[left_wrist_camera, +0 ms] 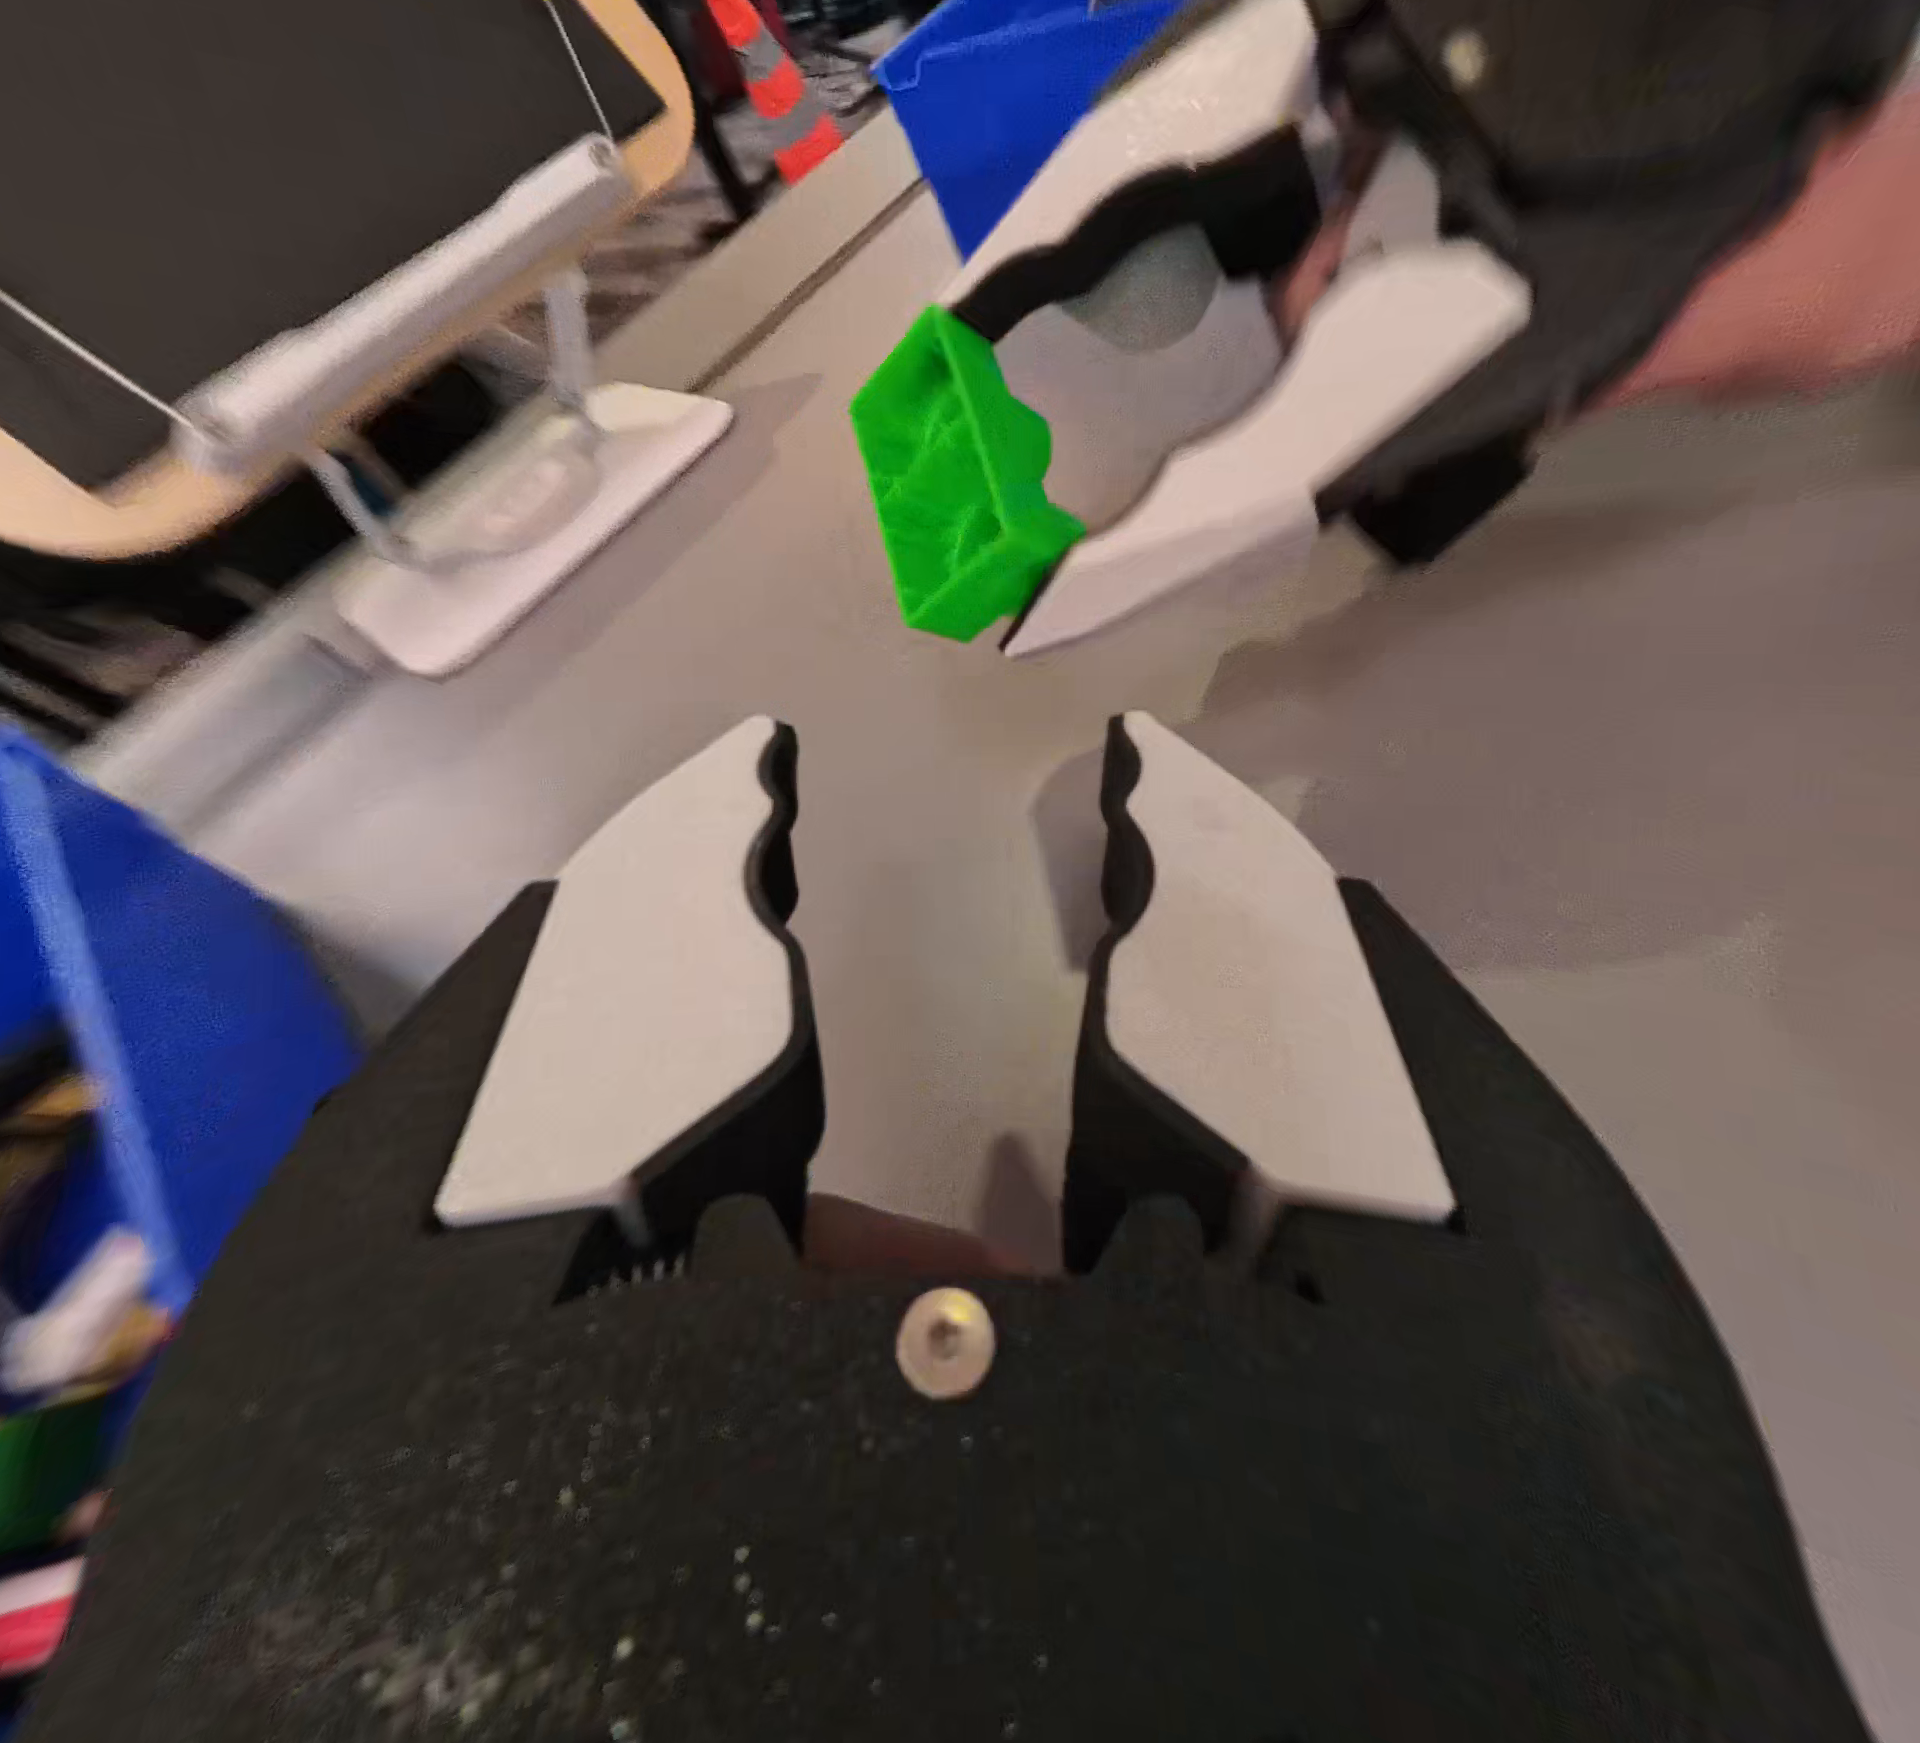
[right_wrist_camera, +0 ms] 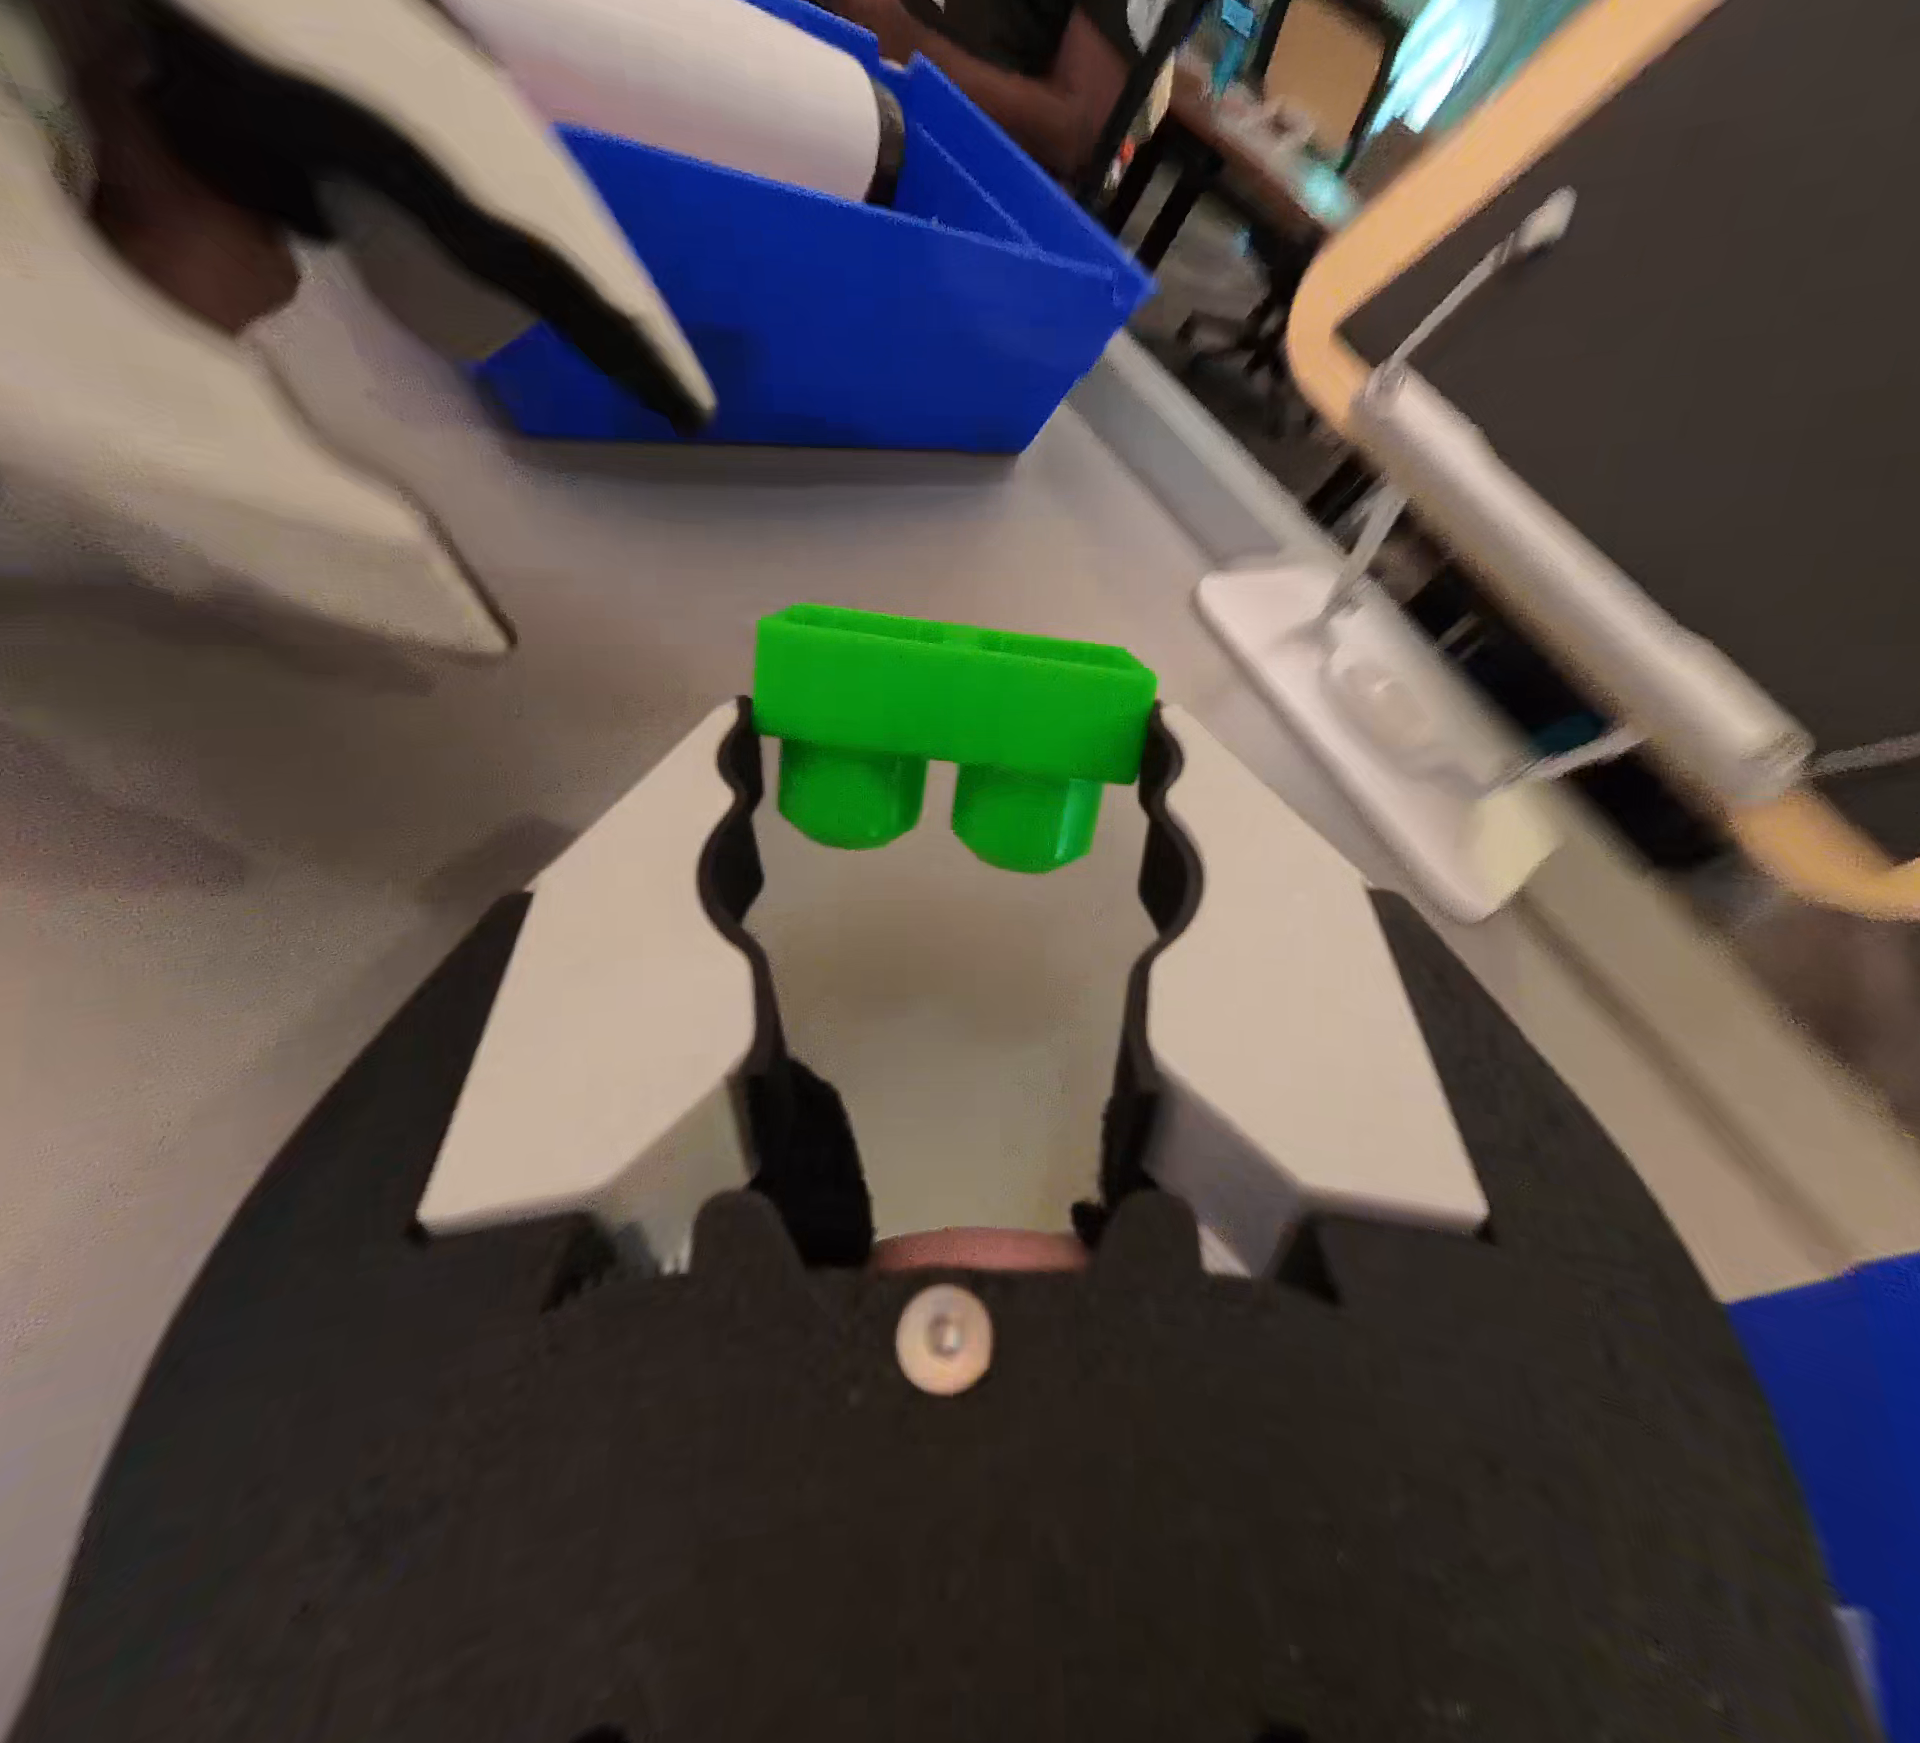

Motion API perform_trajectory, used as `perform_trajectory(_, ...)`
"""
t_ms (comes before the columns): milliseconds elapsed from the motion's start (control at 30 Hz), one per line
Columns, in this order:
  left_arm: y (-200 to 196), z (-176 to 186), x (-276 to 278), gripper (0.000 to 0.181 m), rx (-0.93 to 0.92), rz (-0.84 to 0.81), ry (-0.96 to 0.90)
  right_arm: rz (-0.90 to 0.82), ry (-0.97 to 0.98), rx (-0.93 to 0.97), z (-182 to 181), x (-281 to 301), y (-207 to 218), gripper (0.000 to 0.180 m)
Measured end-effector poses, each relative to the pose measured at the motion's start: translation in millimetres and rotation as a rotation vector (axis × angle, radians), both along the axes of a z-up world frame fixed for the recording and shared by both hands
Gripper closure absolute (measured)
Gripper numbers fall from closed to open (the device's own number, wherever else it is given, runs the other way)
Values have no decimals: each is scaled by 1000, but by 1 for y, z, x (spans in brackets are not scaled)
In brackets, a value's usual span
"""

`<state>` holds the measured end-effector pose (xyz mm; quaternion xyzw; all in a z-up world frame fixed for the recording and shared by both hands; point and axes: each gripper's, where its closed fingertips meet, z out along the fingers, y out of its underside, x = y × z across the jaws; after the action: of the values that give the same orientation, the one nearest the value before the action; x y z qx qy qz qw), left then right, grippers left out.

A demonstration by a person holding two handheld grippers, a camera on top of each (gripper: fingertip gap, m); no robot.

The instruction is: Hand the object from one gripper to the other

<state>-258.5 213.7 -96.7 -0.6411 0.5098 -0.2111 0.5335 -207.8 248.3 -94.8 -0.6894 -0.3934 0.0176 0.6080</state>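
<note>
1. The task's thing is a bright green plastic building brick (right_wrist_camera: 951,706) with two round studs. It is up in the air above the pale grey tabletop (right_wrist_camera: 623,550), not resting on anything.

2. The right gripper (right_wrist_camera: 948,732) pinches the brick at the very tips of its white fingers (right_wrist_camera: 644,862), one black wavy pad on each short end. In the right wrist view the brick's long axis runs across the gap from finger to finger, and the two studs point back toward the gripper's body.

3. The left gripper (left_wrist_camera: 948,737) is spread and holds nothing; bare table shows between its fingers (left_wrist_camera: 665,914).

4. The relation that matters: in the left wrist view the brick (left_wrist_camera: 961,478) lies straight ahead of the left gripper and slightly beyond its fingertips, near but not touching. There the brick's long axis runs roughly up and down the picture, tilted somewhat, with its hollow underside turned toward the left gripper.

5. Since the right gripper (left_wrist_camera: 1013,478) covers both short ends, the free faces are the long sides. My judgement is that the left gripper needs to advance and close across the brick's narrow width, with its jaws set crosswise to the right one's.

6. The handover has not yet happened; the right gripper alone carries the brick.

7. Blue plastic bins (right_wrist_camera: 831,291) and a white stand base (left_wrist_camera: 540,530) sit on the table, well apart from the brick and out of the way.
</note>
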Motion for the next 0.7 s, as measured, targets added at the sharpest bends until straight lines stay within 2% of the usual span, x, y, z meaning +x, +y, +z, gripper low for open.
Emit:
perform_trajectory(100,-6,7,3,120,-269,-64,-142,52,-254,240,6,-15,-12,106)
perform_trajectory(167,-8,10,4,118,-327,-84,-188,54,-388,363,8,-27,-20,106)
perform_trajectory(267,-11,4,7,116,-333,-88,-154,24,-499,467,13,-41,-26,106)
perform_trajectory(333,-10,1,9,118,-307,-74,-139,32,-526,490,12,-49,-31,106)
perform_trajectory(467,-9,2,10,136,-292,-69,-130,8,-626,553,6,-53,-32,106)
perform_trajectory(533,-8,-1,10,145,-299,-59,-108,4,-595,536,2,-52,-31,106)
perform_trajectory(667,-7,5,8,145,-331,-68,-167,14,-530,631,10,-49,-39,110)
perform_trajectory(700,-4,10,5,145,-353,-61,-206,26,-506,603,9,-47,-40,111)
